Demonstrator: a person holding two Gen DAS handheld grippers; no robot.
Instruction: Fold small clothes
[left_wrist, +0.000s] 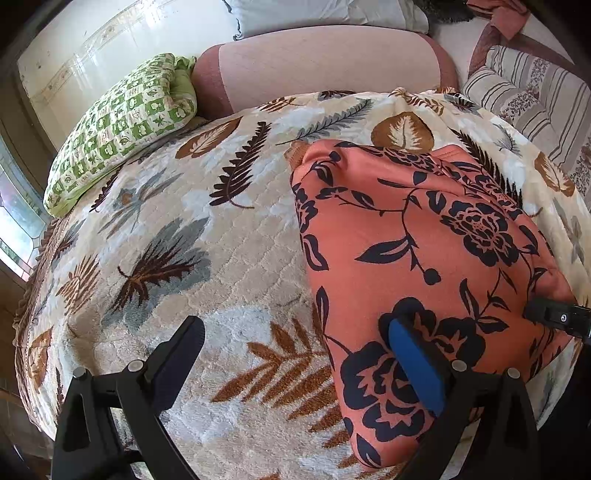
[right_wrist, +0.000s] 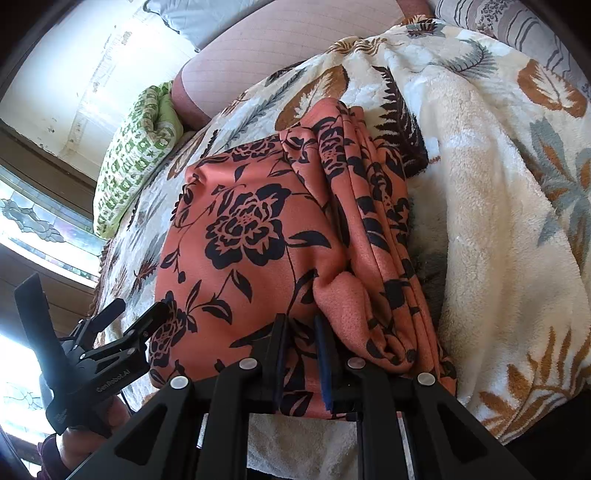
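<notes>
Garment: an orange cloth with black flowers (right_wrist: 251, 229) lies on the bed, straight ahead of the right gripper (right_wrist: 301, 354) and reaching up to its fingertips; from the left gripper (left_wrist: 295, 354) it lies ahead and to that gripper's right side.
Lay of the cloth: the broad part is fairly flat, while the side on the right gripper's right is bunched into long pleats (right_wrist: 376, 221), with a plain orange underside turned up just ahead of the fingers.
Right gripper state: narrow, the jaws nearly together, with the near edge of the garment between them; it appears pinched, though the contact itself is partly hidden.
Left gripper state: wide apart, holding nothing; its blue-padded finger (left_wrist: 417, 365) stands over the garment's near corner, the other over bare blanket.
Handling, judged: light, limp and smooth-faced, so it should drape and slide rather than hold a crease; a pinch on one layer may let the layers under it slip away.
Where to take hold, judged: at the near hem or a corner, gathering all layers, one gripper to each side so the edge stays taut.
Underneath: a plush cream blanket with leaf prints (left_wrist: 221, 258), soft enough to drag on the cloth.
Further off: a green patterned pillow (left_wrist: 122, 125) ahead and to the left of both grippers, and a pink cushion (left_wrist: 325, 62) beyond the garment.
</notes>
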